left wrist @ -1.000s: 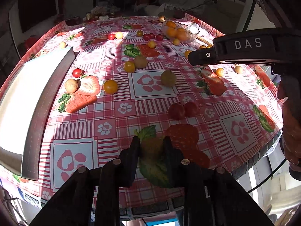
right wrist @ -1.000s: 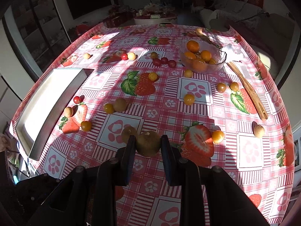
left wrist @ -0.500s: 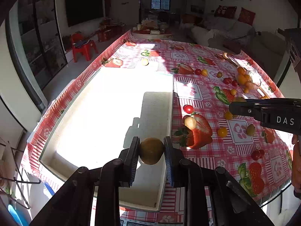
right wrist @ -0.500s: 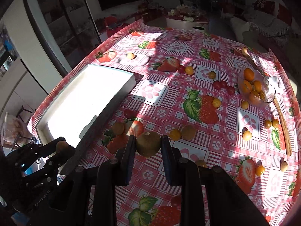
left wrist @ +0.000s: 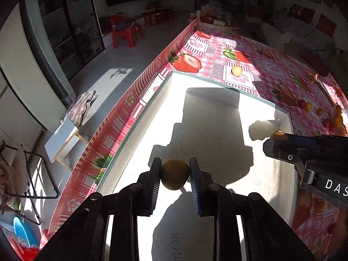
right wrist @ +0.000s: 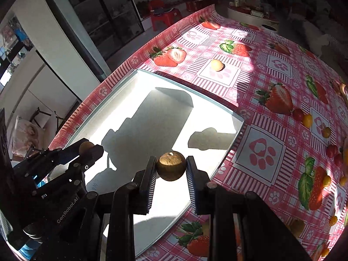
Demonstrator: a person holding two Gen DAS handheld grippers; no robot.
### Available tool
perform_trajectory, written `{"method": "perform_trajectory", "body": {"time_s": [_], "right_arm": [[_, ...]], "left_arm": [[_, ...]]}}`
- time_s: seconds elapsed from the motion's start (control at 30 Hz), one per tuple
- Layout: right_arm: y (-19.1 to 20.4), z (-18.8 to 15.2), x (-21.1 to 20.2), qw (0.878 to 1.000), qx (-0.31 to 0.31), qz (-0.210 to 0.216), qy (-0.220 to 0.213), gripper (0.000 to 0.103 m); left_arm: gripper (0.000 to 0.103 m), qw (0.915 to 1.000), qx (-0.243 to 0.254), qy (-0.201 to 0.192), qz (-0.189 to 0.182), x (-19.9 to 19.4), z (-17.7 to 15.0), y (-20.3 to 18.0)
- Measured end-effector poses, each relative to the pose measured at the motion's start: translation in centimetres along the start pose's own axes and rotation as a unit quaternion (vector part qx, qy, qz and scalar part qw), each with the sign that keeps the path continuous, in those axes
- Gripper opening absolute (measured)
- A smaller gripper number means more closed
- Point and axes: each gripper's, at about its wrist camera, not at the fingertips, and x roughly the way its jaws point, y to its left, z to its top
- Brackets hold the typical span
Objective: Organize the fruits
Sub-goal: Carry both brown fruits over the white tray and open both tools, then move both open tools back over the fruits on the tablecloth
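My left gripper (left wrist: 175,177) is shut on a brown kiwi (left wrist: 174,176) and holds it above the white tray (left wrist: 217,117). My right gripper (right wrist: 171,169) is shut on a second brown kiwi (right wrist: 171,165) over the tray's right part (right wrist: 152,113). The right gripper also shows at the right of the left wrist view (left wrist: 304,150), with its kiwi's tip (left wrist: 277,133) showing. The left gripper shows at the left of the right wrist view (right wrist: 87,150), with its kiwi (right wrist: 86,148) between the fingers. The tray holds no fruit.
The tray lies on a red strawberry-print tablecloth (right wrist: 271,82). A small pale fruit (right wrist: 217,65) lies beyond the tray's far edge. Cherry tomatoes and small orange fruits (right wrist: 306,119) are scattered to the right. The table's left edge (left wrist: 130,100) drops to the floor.
Both grippers have moved left from over the scattered fruits to above the white tray, each still holding its kiwi.
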Motion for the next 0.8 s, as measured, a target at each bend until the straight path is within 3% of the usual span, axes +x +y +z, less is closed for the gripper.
{"method": "perform_trajectory", "body": {"time_s": [0.13, 0.37, 0.4, 0.43, 0.5, 0.6, 0.73, 0.8], "right_arm": [[-0.8, 1.5, 2.4, 1.0, 0.009, -0.001, 0.012, 0.029], [-1.1, 2.1, 4.4, 1.0, -0.004, -0.015, 0.019, 0.03], [-1.0, 2.1, 4.4, 1.0, -0.007, -0.017, 0.02, 0.03], [-0.9, 2.0, 4.4, 1.0, -0.01, -0.019, 0.019, 0.03], [-0.9, 2.0, 4.3, 1.0, -0.012, -0.011, 0.02, 0.035], [-1.0, 2.1, 3.7, 1.0, -0.006, -0.005, 0.014, 0.06], [-1.4, 2.0, 1.6, 1.0, 0.008, 0.003, -0.011, 0.079], [-1.8, 1.8, 0.3, 1.0, 0.016, 0.01, -0.025, 0.08]], "left_arm": [[0.027, 0.9996, -0.002, 0.029, 0.001, 2.0, 0.4, -0.2], [0.028, 0.9993, 0.022, 0.026, 0.014, 2.0, 0.6, -0.9], [0.034, 0.9993, 0.022, 0.026, 0.017, 2.0, 0.7, -0.9], [0.064, 0.9993, 0.021, 0.025, 0.021, 2.0, 0.7, -0.8], [0.094, 0.9994, 0.014, 0.007, 0.033, 1.6, 0.5, -0.6], [0.094, 0.9994, 0.017, -0.001, 0.029, 1.1, 0.3, -0.6], [0.094, 0.9995, 0.022, -0.002, 0.024, 0.4, 0.1, -0.8], [0.094, 0.9994, 0.026, -0.006, 0.022, -0.2, -0.1, -1.1]]}}
